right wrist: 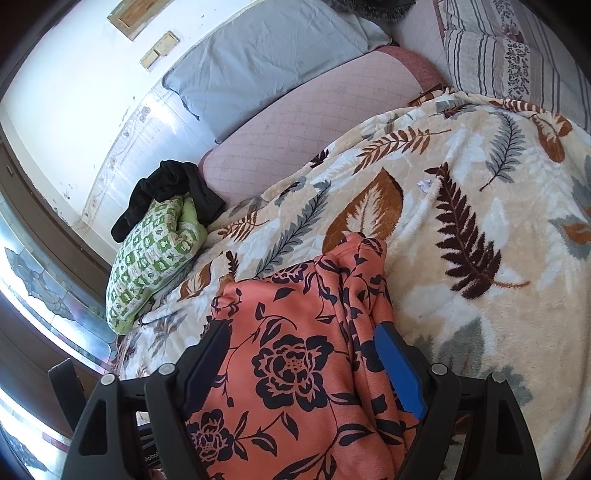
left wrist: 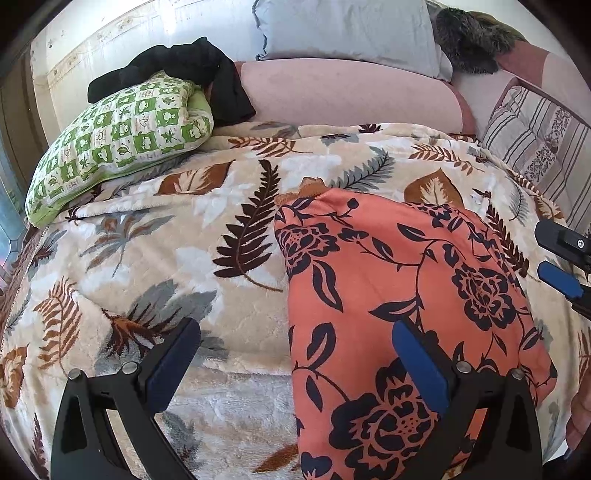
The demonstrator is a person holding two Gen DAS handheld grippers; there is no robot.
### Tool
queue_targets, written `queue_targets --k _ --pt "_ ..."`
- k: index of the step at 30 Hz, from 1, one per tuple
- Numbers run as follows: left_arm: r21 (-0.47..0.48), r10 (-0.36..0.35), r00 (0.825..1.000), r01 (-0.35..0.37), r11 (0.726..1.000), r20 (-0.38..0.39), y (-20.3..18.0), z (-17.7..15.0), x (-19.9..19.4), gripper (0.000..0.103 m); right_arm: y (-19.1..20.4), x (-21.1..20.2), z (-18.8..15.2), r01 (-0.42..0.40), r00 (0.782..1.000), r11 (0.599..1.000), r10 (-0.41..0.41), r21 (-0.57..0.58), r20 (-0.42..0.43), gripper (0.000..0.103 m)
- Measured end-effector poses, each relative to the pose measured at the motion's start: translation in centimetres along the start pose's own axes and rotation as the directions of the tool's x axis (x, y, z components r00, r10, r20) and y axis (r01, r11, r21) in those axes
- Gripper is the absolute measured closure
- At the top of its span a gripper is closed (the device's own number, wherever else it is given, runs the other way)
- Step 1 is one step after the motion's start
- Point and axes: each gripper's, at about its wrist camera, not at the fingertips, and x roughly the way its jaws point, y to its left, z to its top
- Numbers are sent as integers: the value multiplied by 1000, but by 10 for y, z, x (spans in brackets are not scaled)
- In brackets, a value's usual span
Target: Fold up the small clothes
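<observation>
I take the orange floral garment (left wrist: 406, 295) as my landmark; it lies spread on the leaf-print blanket (left wrist: 166, 240), and everything else I place against it.

Nearest me, my right gripper (right wrist: 299, 350) hovers directly over the garment's near part, jaws spread wide with nothing pinched, the cloth passing beneath and between both fingers. My left gripper (left wrist: 295, 347) also stands open and empty, straddling the garment's left edge: its right finger is over the cloth, its left finger over bare blanket.

The garment's long axis runs away from me, from my grippers toward the head of the bed, with a bunched ridge of folds along its right side in the right wrist view. My judgement is that the right hand is the better placed to seize the near hem, the left to take the left edge, so a fold would carry the near end away along that axis.

Beyond the garment's far end, to its left, sits a green checked pillow (left wrist: 122, 147) with a black garment (left wrist: 192, 70) draped on it. Farthest back lie a pink bolster (left wrist: 351, 96) and a grey pillow (left wrist: 343, 29).
</observation>
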Motion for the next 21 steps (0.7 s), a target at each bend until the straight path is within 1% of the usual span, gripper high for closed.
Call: queue_targets --k 6,9,10,12,13,14,16,17,18,19,20,21 --pt "-2 -30 999 29 1000 -26 -2 -1 5 0 -6 -1 1 1 1000 1000 -1 14 -4 19" --pt "-3 -47 998 47 999 -39 -4 -2 7 0 -6 -5 2 4 1000 1000 -5 15 17 20" --pt "-5 -50 998 50 999 -42 -4 -2 8 0 -5 -7 2 -7 1000 1000 7 8 26 22" --pt "-9 -45 998 45 999 -45 -3 -2 9 0 2 -12 1 -39 998 999 41 -33 48 38" --pt "-13 -37 998 36 999 -43 -2 -2 8 0 7 -12 0 -54 997 997 56 -54 47 49" --pt "-20 -29 999 28 999 -38 0 -1 8 0 10 -10 0 -74 997 996 76 -59 33 57" --pt "-38 -18 999 17 999 -27 6 0 6 0 12 0 -4 -95 995 995 94 -44 -14 64" --pt "-45 -6 1000 5 999 -23 9 0 6 0 11 8 -7 -82 996 996 80 -31 -49 64" --pt "-45 19 999 -20 999 -30 10 -1 8 0 8 19 -10 -60 993 998 57 -17 -105 64" --pt "-37 47 998 -49 998 -50 11 -2 12 0 3 34 -14 -20 983 1000 20 2 -183 64" --pt "-36 40 997 -43 998 -72 12 -4 17 0 -4 48 -20 26 969 999 -18 26 -244 67" --pt "-51 17 996 -22 998 -88 13 -5 21 0 -10 50 -21 38 969 998 -25 50 -244 71"
